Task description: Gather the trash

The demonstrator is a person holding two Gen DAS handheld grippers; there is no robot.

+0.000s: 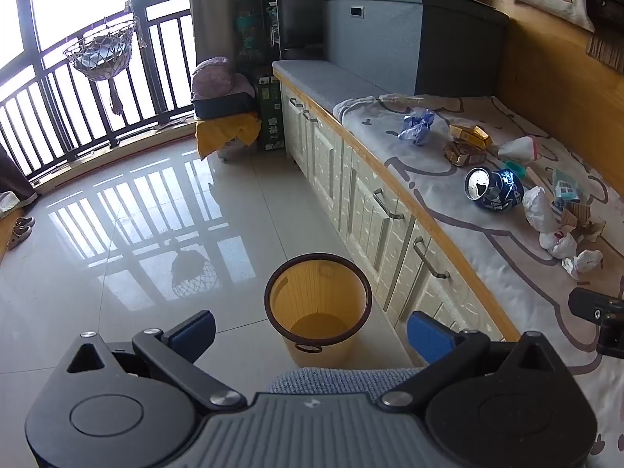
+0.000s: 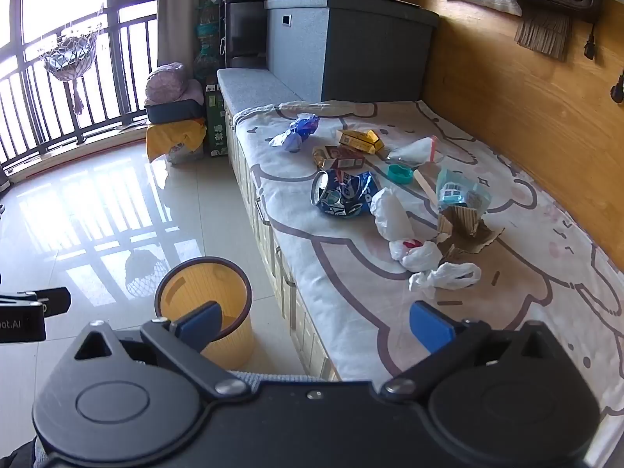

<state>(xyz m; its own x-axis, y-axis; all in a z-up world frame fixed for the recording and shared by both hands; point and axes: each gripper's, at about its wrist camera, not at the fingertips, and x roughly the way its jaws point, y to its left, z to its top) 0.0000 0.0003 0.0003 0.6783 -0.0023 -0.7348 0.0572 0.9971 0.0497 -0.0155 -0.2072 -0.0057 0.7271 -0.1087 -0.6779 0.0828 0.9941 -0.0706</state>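
A yellow bin (image 1: 318, 304) (image 2: 206, 300) with a dark rim stands empty on the tiled floor beside the bench. Trash lies scattered on the bench's printed cloth (image 2: 351, 265): a crushed blue can (image 2: 343, 194) (image 1: 493, 189), a blue wrapper (image 2: 296, 132) (image 1: 417, 126), two small cartons (image 2: 347, 148), a teal cap (image 2: 400, 174), torn cardboard (image 2: 464, 230) and white crumpled bags (image 2: 421, 253) (image 1: 557, 234). My left gripper (image 1: 312, 337) hangs open over the bin with nothing between its fingers. My right gripper (image 2: 316, 327) is open above the bench's front edge, short of the trash.
Cream cabinet doors with metal handles (image 1: 386, 204) run under the bench. A grey storage box (image 2: 343, 43) stands at the bench's far end. A wooden wall (image 2: 526, 101) backs the bench. Covered boxes (image 1: 226, 117) sit by the railed window (image 1: 58, 97). Shoes (image 1: 21, 230) lie at far left.
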